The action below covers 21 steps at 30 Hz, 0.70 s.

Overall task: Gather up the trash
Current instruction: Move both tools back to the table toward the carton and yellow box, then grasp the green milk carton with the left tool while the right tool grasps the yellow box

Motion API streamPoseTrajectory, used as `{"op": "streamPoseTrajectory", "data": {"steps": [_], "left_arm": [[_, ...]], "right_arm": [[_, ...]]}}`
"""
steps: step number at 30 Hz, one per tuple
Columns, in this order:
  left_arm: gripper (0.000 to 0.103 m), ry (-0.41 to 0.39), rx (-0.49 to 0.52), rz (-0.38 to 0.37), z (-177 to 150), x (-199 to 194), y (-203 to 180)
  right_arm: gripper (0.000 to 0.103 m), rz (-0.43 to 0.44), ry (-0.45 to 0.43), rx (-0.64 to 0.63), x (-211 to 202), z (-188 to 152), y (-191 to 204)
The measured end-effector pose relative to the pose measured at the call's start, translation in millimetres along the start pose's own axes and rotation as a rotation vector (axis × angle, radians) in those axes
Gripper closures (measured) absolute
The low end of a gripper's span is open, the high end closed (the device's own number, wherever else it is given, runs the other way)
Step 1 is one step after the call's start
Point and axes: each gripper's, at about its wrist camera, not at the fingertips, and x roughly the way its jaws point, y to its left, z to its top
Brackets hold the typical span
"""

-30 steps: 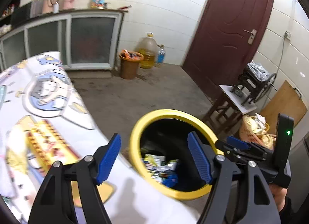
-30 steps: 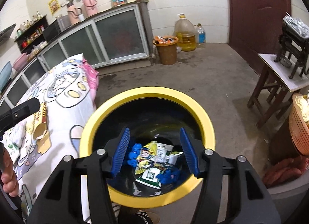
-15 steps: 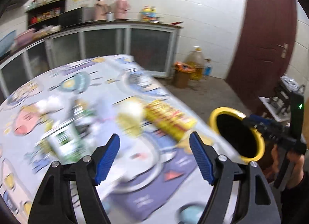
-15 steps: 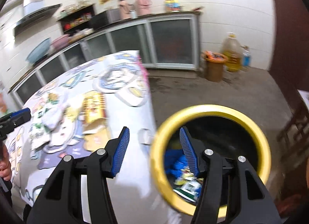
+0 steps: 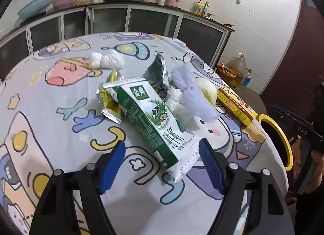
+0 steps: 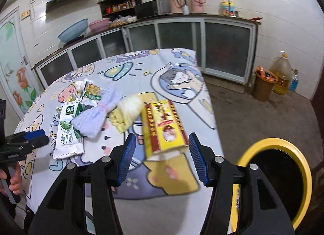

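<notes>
The left tool (image 5: 162, 162) hangs over the tabletop (image 5: 60, 97), which wears a cloth with cartoon pictures. Its two blue fingers (image 5: 112, 163) stand wide apart and hold nothing. The near end of a green and white milk carton (image 5: 149, 119) lies flat between them, but the fingers do not touch it.

Just past the carton sits a little pile of trash. There is a yellow snack wrapper (image 5: 110, 101) beside the carton, a silver foil wrapper (image 5: 157, 71), a fluffy purple bundle (image 5: 194, 95) tied in the middle, a pale yellow bundle (image 5: 206, 89) next to it, and a white crumpled bundle (image 5: 106, 60) farther back.

The right tool (image 6: 161, 154) is about half open and holds nothing too. A yellow and red box (image 6: 164, 125) lies in front of it, near the table edge, with its open end between the blue fingers (image 6: 126, 159). They do not press on it.

The trash bin with the yellow rim (image 6: 303, 166) stands on the floor just beside the table, to the right of the right tool. In the right view the left tool shows at the left edge, near the milk carton.
</notes>
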Motion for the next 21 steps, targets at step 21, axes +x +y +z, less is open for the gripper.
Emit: {"op": "streamPoseTrajectory", "data": {"steps": [21], "left_arm": [[0.032,0.055,-0.043,-0.031,14.1,39.7,3.0]], "right_arm": [[0.049,0.010,0.091,-0.040,65.2,9.3,8.2]]}}
